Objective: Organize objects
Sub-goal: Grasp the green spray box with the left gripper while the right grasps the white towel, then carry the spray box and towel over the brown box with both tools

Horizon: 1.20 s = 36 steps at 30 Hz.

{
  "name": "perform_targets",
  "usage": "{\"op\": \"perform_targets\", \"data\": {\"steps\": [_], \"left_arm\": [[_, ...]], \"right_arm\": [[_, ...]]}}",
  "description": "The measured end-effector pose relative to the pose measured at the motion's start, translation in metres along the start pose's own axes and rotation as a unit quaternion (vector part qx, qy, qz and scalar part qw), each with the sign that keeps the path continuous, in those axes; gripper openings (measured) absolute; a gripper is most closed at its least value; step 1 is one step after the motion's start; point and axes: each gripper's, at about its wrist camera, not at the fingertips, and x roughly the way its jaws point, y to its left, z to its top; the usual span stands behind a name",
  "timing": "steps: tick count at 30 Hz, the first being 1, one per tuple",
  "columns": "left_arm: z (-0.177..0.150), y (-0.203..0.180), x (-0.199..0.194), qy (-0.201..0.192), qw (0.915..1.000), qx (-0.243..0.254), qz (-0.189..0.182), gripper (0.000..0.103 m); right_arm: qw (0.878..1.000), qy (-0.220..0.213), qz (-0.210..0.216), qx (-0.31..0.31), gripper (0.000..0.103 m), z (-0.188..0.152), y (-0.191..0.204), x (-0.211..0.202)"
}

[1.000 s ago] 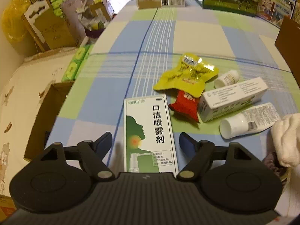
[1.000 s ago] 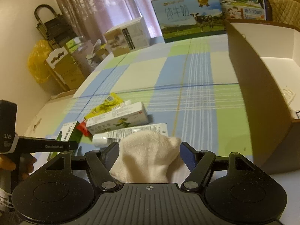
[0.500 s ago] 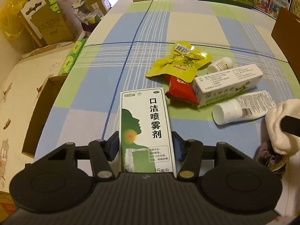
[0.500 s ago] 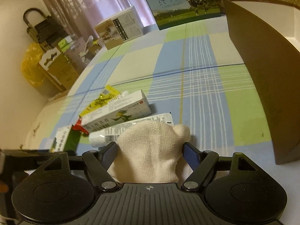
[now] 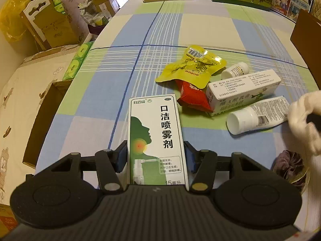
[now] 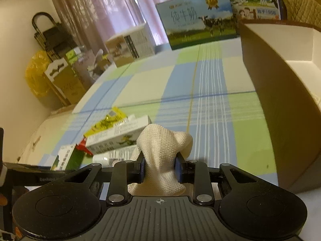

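our left gripper (image 5: pixel 156 156) holds the spray box (image 5: pixel 155 134); the right gripper's (image 6: pixel 159 167) jaws just closed on the cloth (image 6: pixel 160 150) (soft, bunched), which could slip out when lifted.

Two close, down-tilted wrist views, both over the checked tablecloth (image 5: pixel 200 26).

Checked tablecloth (image 5: pixel 200 28) under packets (image 5: pixel 192 66), boxes (image 5: pixel 242 86), perhaps tube (image 5: pixel 258 114)

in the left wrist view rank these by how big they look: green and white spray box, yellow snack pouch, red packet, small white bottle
1. green and white spray box, though it sits nearest the camera, so its lead is unsure
2. yellow snack pouch
3. red packet, partly hidden under the pouch and the white carton, so unsure
4. small white bottle
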Motion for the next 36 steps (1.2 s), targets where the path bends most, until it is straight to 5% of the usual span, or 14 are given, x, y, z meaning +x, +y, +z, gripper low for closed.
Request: {"op": "perform_targets", "data": {"steps": [20, 36], "left_arm": [[0.005, -0.013, -0.049, -0.058, 0.9982, -0.002, -0.018, 0.052], [0.023, -0.076, -0.109, -0.105, 0.9902, 0.028, -0.088, 0.052]], "right_arm": [[0.999, -0.040, -0.014, -0.032, 0.026, 0.002, -0.006, -0.033], [0.994, -0.103, -0.024, -0.034, 0.026, 0.008, -0.020, -0.089]]}}
